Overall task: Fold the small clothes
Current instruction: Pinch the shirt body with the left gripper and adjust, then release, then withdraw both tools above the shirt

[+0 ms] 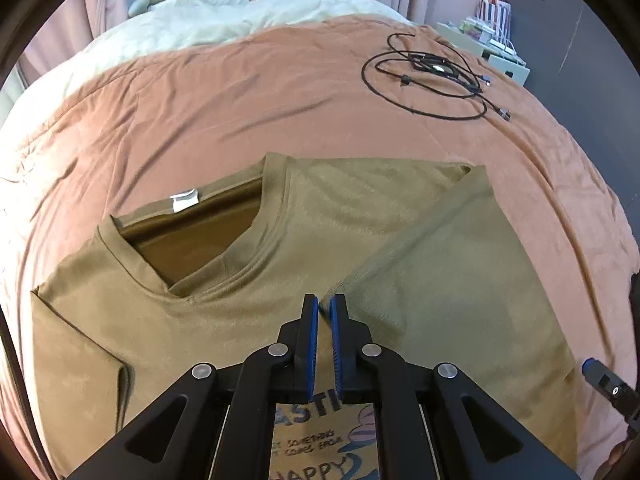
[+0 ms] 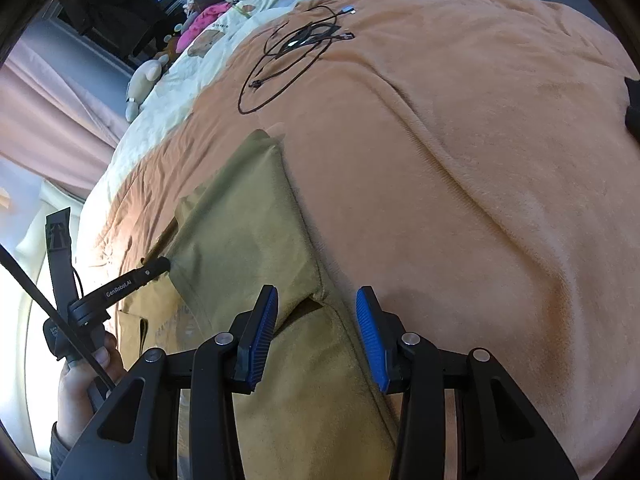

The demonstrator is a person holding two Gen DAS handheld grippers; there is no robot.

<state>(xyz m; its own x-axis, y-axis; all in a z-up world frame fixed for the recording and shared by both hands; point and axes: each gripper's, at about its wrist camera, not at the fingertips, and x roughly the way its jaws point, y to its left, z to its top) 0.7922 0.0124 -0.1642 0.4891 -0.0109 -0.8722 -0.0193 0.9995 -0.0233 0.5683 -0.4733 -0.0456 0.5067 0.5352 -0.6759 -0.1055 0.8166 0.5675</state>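
t-shirt (image 1: 224, 304): olive knit cloth, matt. blanket (image 1: 248, 120): orange, soft napped fleece. gripper pads (image 2: 262, 332): ribbed blue plastic, arms matt black.

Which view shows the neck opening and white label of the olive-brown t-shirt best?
The left wrist view. There the olive-brown cotton t-shirt faces the camera, with its ribbed neck opening and small white label in plain sight. The right wrist view shows mostly the folded-over side of the shirt; the label is not visible.
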